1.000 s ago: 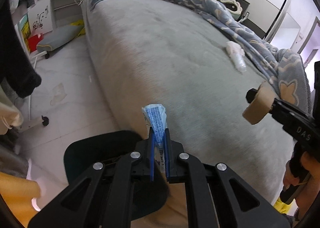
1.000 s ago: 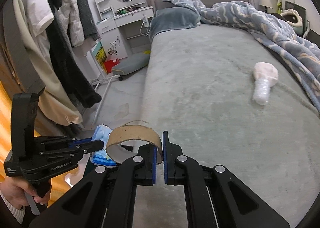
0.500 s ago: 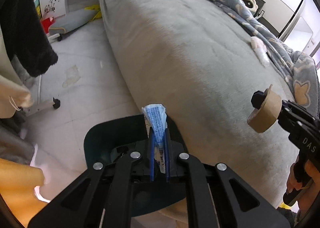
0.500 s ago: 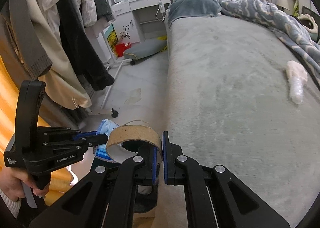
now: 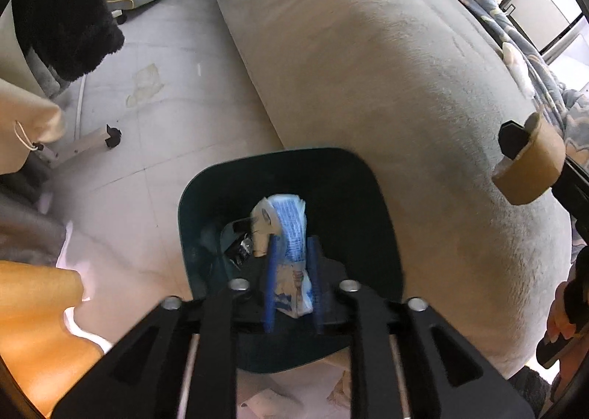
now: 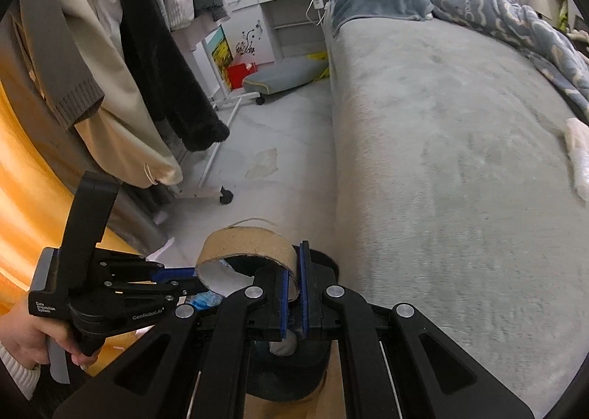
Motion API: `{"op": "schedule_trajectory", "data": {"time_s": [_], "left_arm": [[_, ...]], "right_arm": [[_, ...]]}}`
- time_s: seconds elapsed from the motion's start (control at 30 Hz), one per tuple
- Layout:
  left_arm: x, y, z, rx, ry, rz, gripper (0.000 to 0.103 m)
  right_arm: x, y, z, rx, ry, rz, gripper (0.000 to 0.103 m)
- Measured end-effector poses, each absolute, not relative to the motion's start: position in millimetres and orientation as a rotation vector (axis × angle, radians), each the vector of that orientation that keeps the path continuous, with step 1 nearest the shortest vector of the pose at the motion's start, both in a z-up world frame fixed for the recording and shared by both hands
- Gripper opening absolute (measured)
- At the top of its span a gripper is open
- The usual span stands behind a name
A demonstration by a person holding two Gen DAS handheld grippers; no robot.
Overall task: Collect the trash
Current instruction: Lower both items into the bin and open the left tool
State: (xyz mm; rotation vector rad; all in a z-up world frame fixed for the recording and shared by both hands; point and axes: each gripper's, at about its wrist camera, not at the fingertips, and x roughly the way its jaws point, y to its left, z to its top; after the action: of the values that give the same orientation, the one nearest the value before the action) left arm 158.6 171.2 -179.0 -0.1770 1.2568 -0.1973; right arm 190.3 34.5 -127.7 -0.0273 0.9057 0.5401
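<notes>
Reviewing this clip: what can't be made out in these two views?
- Left wrist view: whether the left claw has released the blue wrapper; the fingers stand apart, contact unclear.
- Left wrist view: what lies in the dark bin; claw and wrapper cover it.
- Right wrist view: the bin is mostly hidden behind the right claw and cardboard roll.
- Right wrist view: the white item on the bed is cut by the edge.

Beside the plush, matt bed cover (image 5: 368, 62), a smooth dark plastic bin (image 5: 371, 220) is holding a crinkled glossy wrapper (image 5: 291, 220), and rough brown cardboard is forming the roll (image 6: 246, 246).
</notes>
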Motion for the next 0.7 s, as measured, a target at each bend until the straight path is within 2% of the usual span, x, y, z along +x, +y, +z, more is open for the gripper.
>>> {"op": "schedule_trajectory", "data": {"time_s": [0.03,0.2,0.3,0.5,0.7], "left_arm": [[158.3,174.5,-178.7,-0.182,1.254,-0.198,0.038],[155.5,184.5,-169.6,-0.192,1.214,-0.203,0.050],[154.2,190.4,-159.3,-0.201,1.160,-0.196,0.066],[152.4,201.1,-139.0,-0.156,1.046,-0.161,0.072],[150.2,213.7,-105.5,-0.236,0.913,-0.167,0.077]], "right_arm": [[191.5,36.3,-128.8,-0.027,0.912,0.542,0.005],[196.2,48.6,-141.4,-0.038,0.955,0.545,0.005],[197.9,56.3,-152.3,-0.047,0.993,0.554,0.005],[198.0,67.3,-170.0,-0.093,1.035,0.547,0.005],[192.9,78.8,-194.0,-0.133,1.115,0.569,0.005]]}}
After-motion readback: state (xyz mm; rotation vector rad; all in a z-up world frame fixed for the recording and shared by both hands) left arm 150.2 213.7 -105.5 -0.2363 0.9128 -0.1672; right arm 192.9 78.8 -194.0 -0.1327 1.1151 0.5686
